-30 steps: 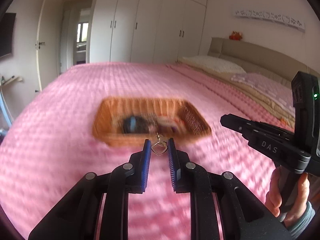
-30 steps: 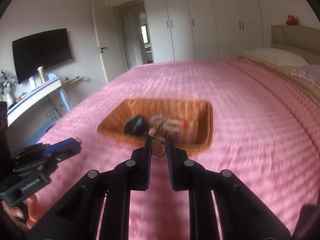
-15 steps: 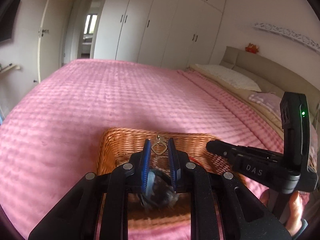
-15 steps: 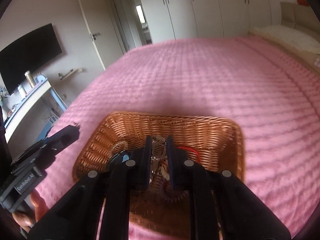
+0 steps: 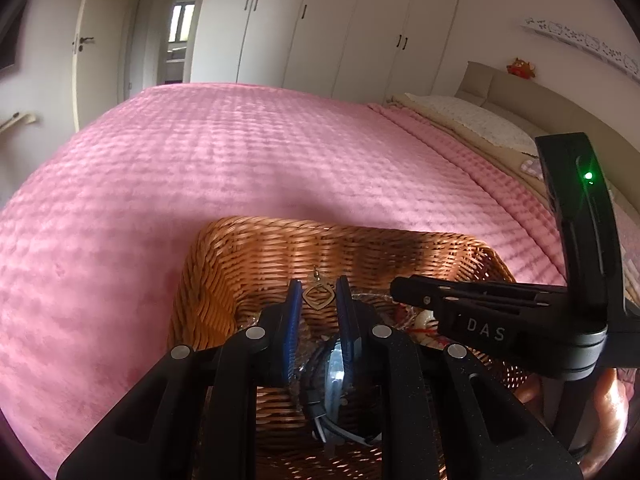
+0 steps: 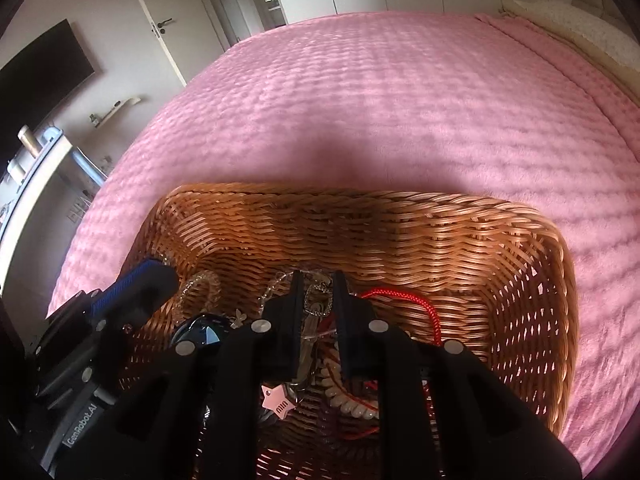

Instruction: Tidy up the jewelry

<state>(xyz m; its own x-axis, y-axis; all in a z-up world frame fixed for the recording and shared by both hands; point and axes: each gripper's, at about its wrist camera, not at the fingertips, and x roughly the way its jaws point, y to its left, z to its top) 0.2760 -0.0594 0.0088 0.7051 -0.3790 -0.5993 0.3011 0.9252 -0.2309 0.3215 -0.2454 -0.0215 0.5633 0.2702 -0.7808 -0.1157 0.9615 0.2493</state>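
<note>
A brown wicker basket sits on the pink bedspread and holds mixed jewelry. My left gripper hangs over its near side, shut on a small gold diamond-shaped pendant. Over the basket's middle, my right gripper is shut on a silver oval pendant with a bit of chain. Each gripper also shows in the other's view: the right gripper, the left gripper. Under the fingers lie a black round piece, a red cord, a pink star charm and a white bead bracelet.
The pink bedspread stretches wide beyond the basket. Pillows and a headboard are at the far right, white wardrobes behind. A shelf unit and a dark screen stand left of the bed.
Both grippers have travelled forward and down from in front of the basket to over it, each keeping its pendant. The basket now fills the lower part of both views.
</note>
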